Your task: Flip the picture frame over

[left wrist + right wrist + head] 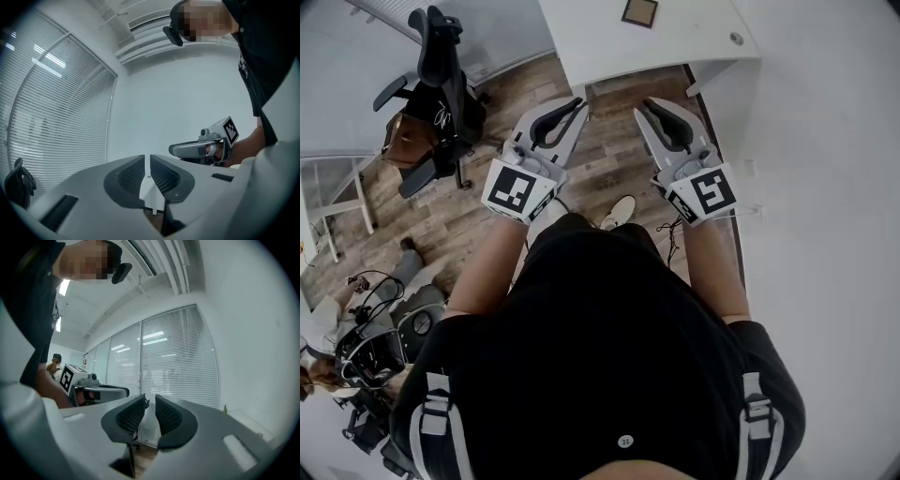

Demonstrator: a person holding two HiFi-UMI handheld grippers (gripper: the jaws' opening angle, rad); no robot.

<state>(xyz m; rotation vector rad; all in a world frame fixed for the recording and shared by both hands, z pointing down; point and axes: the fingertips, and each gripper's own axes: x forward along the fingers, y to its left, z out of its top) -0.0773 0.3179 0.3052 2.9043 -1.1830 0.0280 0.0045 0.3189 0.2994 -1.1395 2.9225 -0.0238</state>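
Observation:
The picture frame (639, 11), small and square with a dark border, lies flat on the white table (591, 47) at the top of the head view. Both grippers are held level at waist height, short of the table's near edge and well away from the frame. My left gripper (578, 103) (150, 161) has only a narrow slit between its jaws, with nothing in it. My right gripper (645, 105) (151, 401) stands a little wider, also with nothing in it. Neither gripper view shows the frame.
A black office chair (441, 84) stands on the wooden floor to the left. Cables and equipment (375, 337) lie at the lower left. A white wall (825, 187) runs along the right. Window blinds (178, 357) fill the background of the gripper views.

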